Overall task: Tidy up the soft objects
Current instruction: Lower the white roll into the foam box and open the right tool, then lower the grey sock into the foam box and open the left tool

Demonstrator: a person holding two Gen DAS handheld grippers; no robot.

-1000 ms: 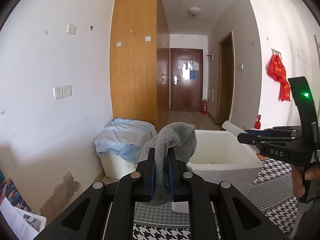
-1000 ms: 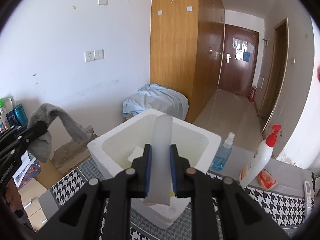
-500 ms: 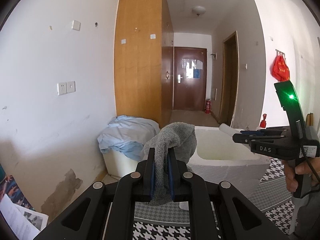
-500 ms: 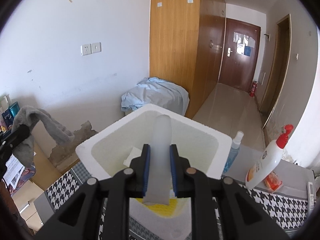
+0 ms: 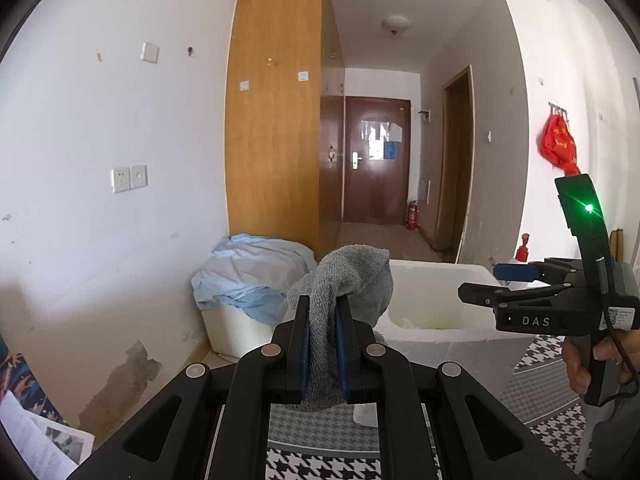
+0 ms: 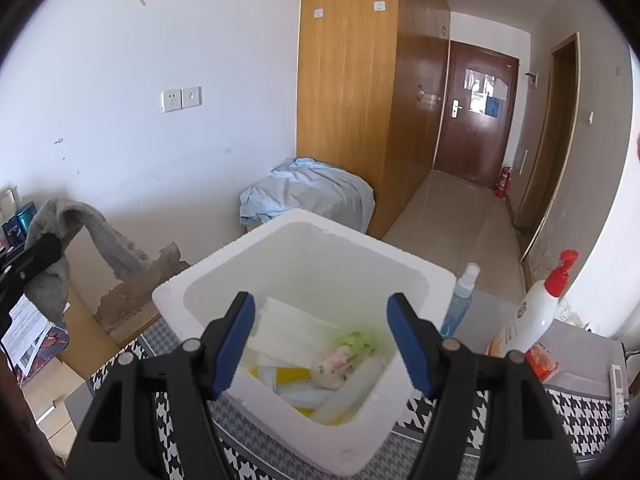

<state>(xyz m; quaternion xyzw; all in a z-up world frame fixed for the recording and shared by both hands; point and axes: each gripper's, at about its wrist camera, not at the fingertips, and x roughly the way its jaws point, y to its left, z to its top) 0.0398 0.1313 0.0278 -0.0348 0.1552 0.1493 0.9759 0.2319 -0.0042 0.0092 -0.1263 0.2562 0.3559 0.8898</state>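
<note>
The square white foam box sits on a black-and-white houndstooth cloth and already holds flat white and yellow pads, a small green-and-pink soft lump and a pale translucent tube lying against its near right wall. The right gripper hangs over the opening; its jaws have just been opening and stand spread with nothing between them, so the drop looks done. The left gripper is off to the box's left, pinching a grey knitted sock that droops over its tips. The next move likely calls for carrying the sock above the box and letting go, once the right hand clears.
</note>
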